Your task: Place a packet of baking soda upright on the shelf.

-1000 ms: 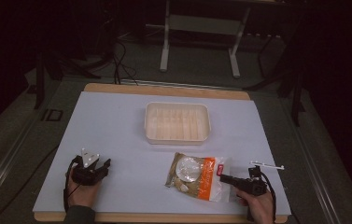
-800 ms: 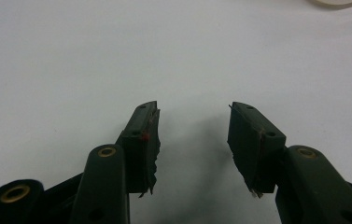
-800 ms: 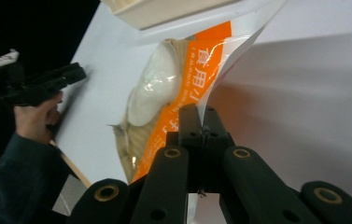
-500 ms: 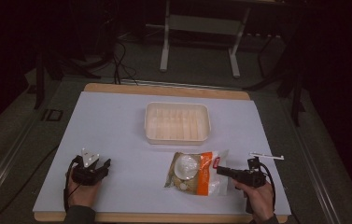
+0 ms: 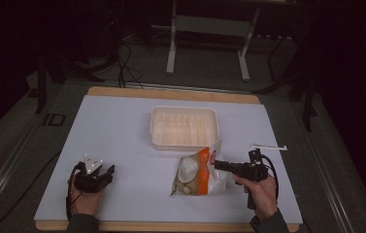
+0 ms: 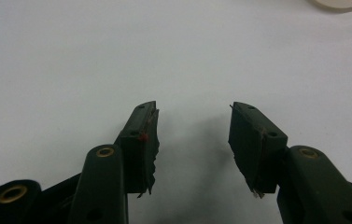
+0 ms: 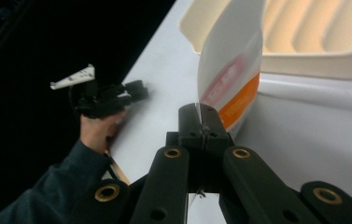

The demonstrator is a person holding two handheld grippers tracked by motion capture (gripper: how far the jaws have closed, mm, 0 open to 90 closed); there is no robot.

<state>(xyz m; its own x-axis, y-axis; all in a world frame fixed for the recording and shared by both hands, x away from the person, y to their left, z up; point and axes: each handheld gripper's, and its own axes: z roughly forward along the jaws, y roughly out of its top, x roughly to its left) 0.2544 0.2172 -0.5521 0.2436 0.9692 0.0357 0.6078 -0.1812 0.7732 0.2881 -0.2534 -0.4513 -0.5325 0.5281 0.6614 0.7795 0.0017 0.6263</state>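
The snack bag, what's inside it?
Through the clear window of the snack bag, pale rounded pieces show, piled toward its lower end. The orange and white printed parts hide the rest. The right tool is shut on the bag's edge.

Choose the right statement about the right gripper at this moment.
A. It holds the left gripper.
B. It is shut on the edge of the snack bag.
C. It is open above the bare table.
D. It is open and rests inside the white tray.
B: in the right gripper view the jaws of the right gripper are pressed together on the edge of the snack bag, which stands beside the white tray.
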